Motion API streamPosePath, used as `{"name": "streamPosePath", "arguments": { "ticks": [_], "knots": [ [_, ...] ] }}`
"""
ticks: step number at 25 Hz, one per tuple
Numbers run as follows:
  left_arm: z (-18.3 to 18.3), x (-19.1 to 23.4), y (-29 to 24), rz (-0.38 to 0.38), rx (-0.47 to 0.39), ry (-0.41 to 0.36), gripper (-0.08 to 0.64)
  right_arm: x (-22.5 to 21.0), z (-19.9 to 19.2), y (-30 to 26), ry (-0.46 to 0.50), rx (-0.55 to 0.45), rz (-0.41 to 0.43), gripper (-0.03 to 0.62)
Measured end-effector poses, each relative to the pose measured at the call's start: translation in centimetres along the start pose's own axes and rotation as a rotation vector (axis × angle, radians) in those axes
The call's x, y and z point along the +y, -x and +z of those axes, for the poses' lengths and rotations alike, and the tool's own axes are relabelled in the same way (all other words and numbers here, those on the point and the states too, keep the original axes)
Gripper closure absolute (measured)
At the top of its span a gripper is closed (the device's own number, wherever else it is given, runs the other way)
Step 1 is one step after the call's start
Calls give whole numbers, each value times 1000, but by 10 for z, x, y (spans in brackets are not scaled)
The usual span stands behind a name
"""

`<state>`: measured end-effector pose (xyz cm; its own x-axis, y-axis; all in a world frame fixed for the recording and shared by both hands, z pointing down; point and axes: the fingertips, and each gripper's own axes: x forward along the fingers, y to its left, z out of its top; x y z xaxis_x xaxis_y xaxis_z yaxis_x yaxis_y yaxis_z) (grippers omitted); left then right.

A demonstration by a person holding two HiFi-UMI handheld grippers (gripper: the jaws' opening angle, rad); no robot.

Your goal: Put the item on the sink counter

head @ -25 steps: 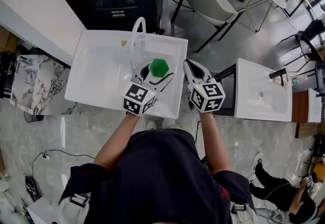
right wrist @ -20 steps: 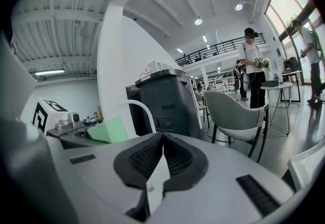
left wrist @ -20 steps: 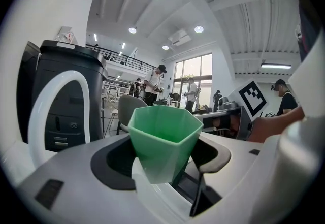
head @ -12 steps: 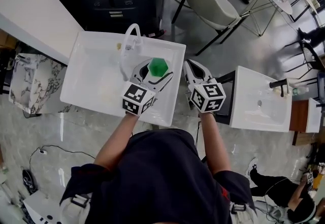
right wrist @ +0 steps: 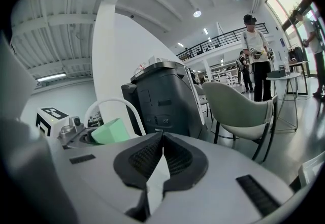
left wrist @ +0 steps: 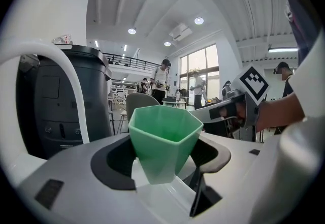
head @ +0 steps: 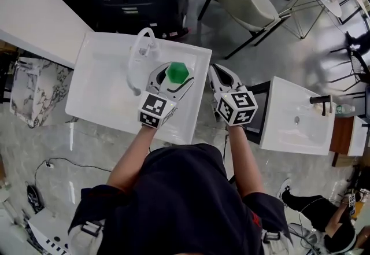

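You stand before a white sink counter on the glossy grey floor; a white arched faucet rises at its far edge; a second sink stands on your right.

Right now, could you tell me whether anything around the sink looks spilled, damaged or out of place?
Nothing stands out. The green cup is held upright and intact in the left gripper above the white sink, the faucet looks whole, and the right gripper is shut and empty.
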<state>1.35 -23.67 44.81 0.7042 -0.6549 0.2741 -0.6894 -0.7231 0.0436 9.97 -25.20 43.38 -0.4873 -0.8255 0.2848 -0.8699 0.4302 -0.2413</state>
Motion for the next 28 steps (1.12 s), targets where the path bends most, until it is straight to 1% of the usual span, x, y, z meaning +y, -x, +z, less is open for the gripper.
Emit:
{"name": "streamPosePath", "arguments": {
  "ticks": [1,5,7,14,19,28],
  "knots": [
    [-2,2,-3,5,5,-1,230,-2,-1,-2,-1,6,3,557],
    [-13,7,-17,5,18,46,230,-12,-10,-10,-10,34,15,557],
    [-16,10,-23,7,26,54,232,-17,-14,-15,-15,43,20,557],
    [-27,23,-37,21,41,57,230,-27,-23,-35,-40,70,41,557],
    [-36,31,-49,39,71,26,230,-33,-29,-47,-56,90,53,557],
    [-61,48,-70,57,93,58,230,-41,-48,-63,-83,130,61,557]
  ]
}}
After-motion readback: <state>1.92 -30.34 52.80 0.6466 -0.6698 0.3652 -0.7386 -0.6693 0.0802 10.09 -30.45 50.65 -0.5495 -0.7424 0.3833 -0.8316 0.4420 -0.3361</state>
